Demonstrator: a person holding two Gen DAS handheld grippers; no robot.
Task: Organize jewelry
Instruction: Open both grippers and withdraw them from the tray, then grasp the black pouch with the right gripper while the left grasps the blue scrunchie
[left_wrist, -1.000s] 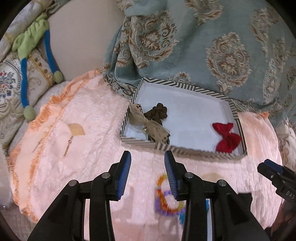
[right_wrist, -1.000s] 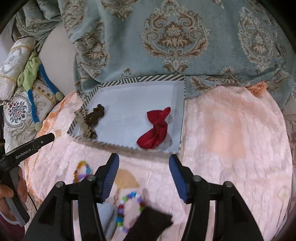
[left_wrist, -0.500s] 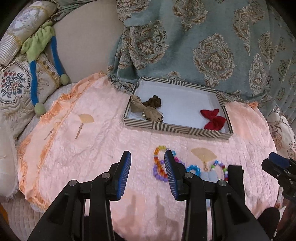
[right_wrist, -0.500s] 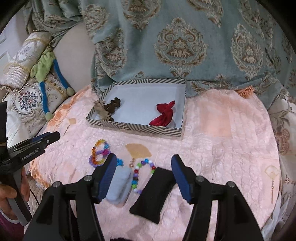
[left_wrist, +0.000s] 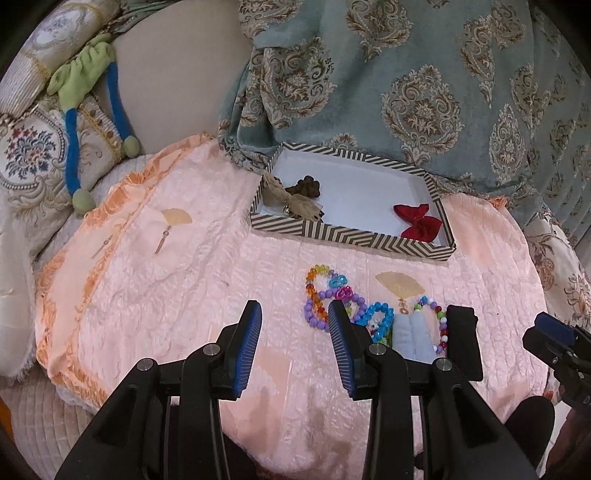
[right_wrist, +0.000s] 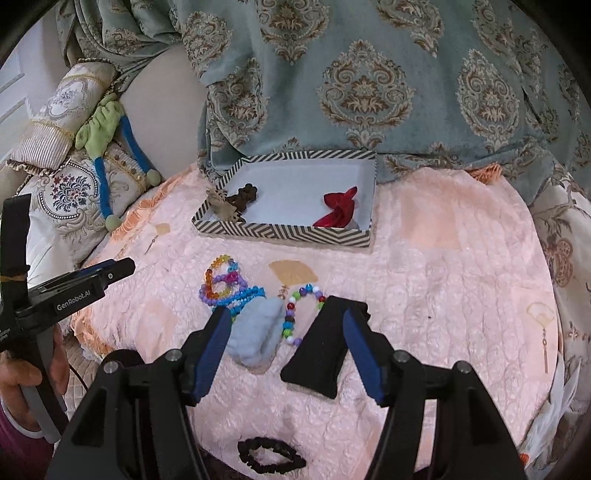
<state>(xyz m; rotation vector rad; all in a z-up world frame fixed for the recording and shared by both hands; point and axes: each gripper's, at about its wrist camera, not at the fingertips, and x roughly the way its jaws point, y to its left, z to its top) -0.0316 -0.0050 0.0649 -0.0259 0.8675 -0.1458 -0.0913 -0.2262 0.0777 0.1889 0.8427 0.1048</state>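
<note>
A striped box (left_wrist: 347, 233) (right_wrist: 280, 232) sits on the pink bedspread and holds a red bow (left_wrist: 419, 222) (right_wrist: 338, 212), a beige bow (left_wrist: 291, 201) and a brown piece (left_wrist: 306, 187). In front of it lie colourful bead bracelets (left_wrist: 325, 295) (right_wrist: 221, 282), a blue bracelet (left_wrist: 380, 319), a light blue pad (right_wrist: 258, 330) (left_wrist: 413, 338), a beaded bracelet (right_wrist: 301, 314) and a black pouch (right_wrist: 321, 350) (left_wrist: 461, 341). My left gripper (left_wrist: 293, 339) is open and empty, just left of the bracelets. My right gripper (right_wrist: 284, 345) is open and empty above the pad and pouch.
A patterned teal blanket (left_wrist: 406, 85) hangs behind the box. Embroidered cushions and a green-and-blue tie (left_wrist: 79, 110) lie at the left. A black scrunchie (right_wrist: 271, 456) lies at the near edge. The bedspread's edge (left_wrist: 51, 332) drops off at the left.
Both grippers have pulled back and up from the box. The bracelets, pad and pouch have come into full view below them. Both stay open.
</note>
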